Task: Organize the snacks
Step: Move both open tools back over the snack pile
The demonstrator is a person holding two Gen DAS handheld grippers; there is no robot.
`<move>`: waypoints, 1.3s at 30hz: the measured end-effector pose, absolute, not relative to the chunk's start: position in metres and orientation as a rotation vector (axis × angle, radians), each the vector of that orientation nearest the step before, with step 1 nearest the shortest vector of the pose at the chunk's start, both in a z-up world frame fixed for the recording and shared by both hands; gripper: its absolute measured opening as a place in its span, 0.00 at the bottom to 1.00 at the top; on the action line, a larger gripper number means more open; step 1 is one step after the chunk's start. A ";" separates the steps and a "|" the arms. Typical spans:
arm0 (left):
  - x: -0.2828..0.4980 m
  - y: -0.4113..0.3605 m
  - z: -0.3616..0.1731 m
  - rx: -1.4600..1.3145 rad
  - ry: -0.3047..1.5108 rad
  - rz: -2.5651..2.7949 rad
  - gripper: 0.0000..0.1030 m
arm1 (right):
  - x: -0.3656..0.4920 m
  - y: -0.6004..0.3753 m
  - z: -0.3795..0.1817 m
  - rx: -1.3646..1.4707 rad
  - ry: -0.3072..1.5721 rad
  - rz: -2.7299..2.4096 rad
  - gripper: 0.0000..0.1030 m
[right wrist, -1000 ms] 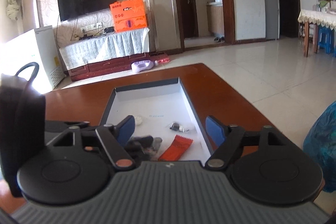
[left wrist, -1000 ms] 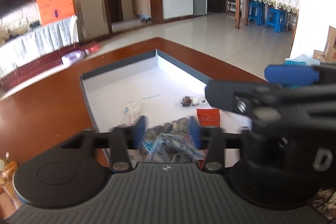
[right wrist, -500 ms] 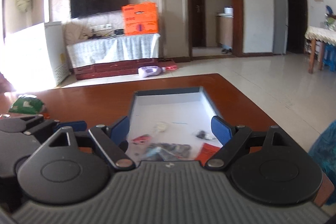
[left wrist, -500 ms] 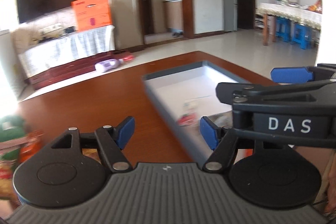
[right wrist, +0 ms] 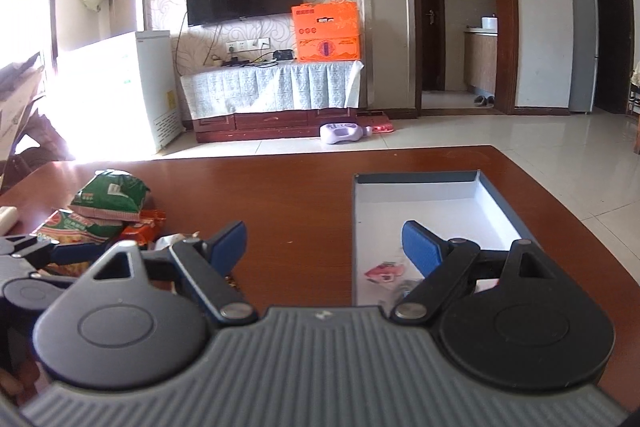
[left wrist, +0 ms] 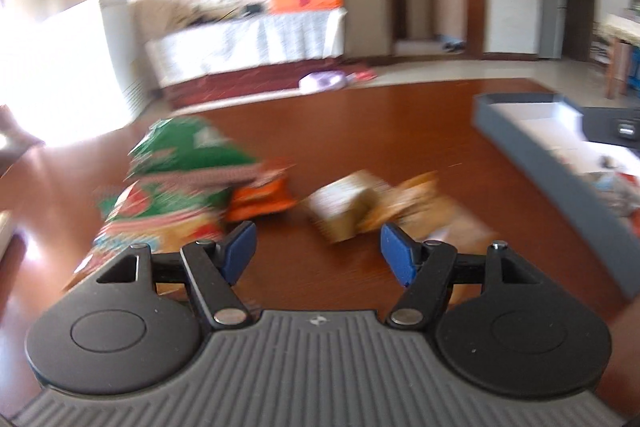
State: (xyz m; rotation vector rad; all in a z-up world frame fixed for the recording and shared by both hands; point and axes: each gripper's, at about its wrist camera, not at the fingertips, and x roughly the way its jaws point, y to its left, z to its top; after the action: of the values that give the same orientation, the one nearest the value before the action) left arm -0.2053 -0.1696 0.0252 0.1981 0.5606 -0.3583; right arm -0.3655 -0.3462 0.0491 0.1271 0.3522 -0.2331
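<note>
A pile of snacks lies on the brown table: a green bag (left wrist: 180,155) on top of a red-and-green pack, an orange packet (left wrist: 260,199), a tan boxy pack (left wrist: 344,207) and brown wrapped pieces (left wrist: 420,203). My left gripper (left wrist: 318,247) hangs open just short of them, with nothing between its fingers. The grey tray (left wrist: 540,163) with a white floor sits to the right. In the right wrist view my right gripper (right wrist: 324,243) is open and empty over the tray's near left corner. The tray (right wrist: 416,179) holds a pink wrapped sweet (right wrist: 384,273). The green bag (right wrist: 112,193) lies far left.
The table (right wrist: 280,187) ends at its far edge, with tiled floor beyond. A purple object (right wrist: 344,133) lies on the floor before a cloth-covered TV cabinet (right wrist: 272,87). A white appliance (right wrist: 132,87) stands at the left.
My left gripper has swung left from above the tray to the snack pile, and its jaws have widened. The right gripper has shifted left, so the tray now sits at its right finger.
</note>
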 end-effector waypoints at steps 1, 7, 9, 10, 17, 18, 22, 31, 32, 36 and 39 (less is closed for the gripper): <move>-0.201 -0.163 0.025 0.188 0.571 -0.334 0.71 | -0.363 -0.343 0.049 0.125 0.357 -0.224 0.84; -0.182 -0.132 0.024 0.200 0.586 -0.222 0.71 | -0.350 -0.321 0.043 0.105 0.389 -0.151 0.84; -0.177 -0.122 0.024 0.206 0.592 -0.187 0.71 | -0.347 -0.313 0.041 0.096 0.405 -0.120 0.84; -0.175 -0.118 0.024 0.212 0.592 -0.169 0.71 | -0.343 -0.308 0.040 0.091 0.414 -0.101 0.84; -0.182 -0.111 0.051 0.266 0.559 -0.265 0.74 | -0.327 -0.286 0.030 0.035 0.499 0.016 0.83; -0.186 -0.114 0.057 0.285 0.539 -0.275 0.76 | -0.325 -0.283 0.029 0.026 0.508 0.035 0.83; -0.194 -0.117 0.074 0.281 0.493 -0.310 0.79 | -0.318 -0.270 0.021 -0.033 0.520 0.055 0.80; -0.193 -0.118 0.064 0.245 0.552 -0.339 0.81 | -0.301 -0.260 0.019 -0.045 0.512 0.040 0.72; -0.192 -0.116 0.065 0.233 0.552 -0.335 0.81 | -0.299 -0.258 0.018 -0.046 0.516 0.044 0.71; -0.179 -0.106 0.066 0.163 0.577 -0.309 0.81 | -0.288 -0.251 0.013 -0.053 0.560 0.043 0.60; -0.171 -0.099 0.062 0.130 0.601 -0.291 0.81 | -0.288 -0.247 0.011 -0.085 0.568 0.031 0.41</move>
State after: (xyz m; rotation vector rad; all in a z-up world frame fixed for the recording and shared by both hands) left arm -0.1708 -0.0993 0.0620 0.1304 0.6010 -0.2906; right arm -0.2876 -0.2467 0.0114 -0.0847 0.5677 0.0306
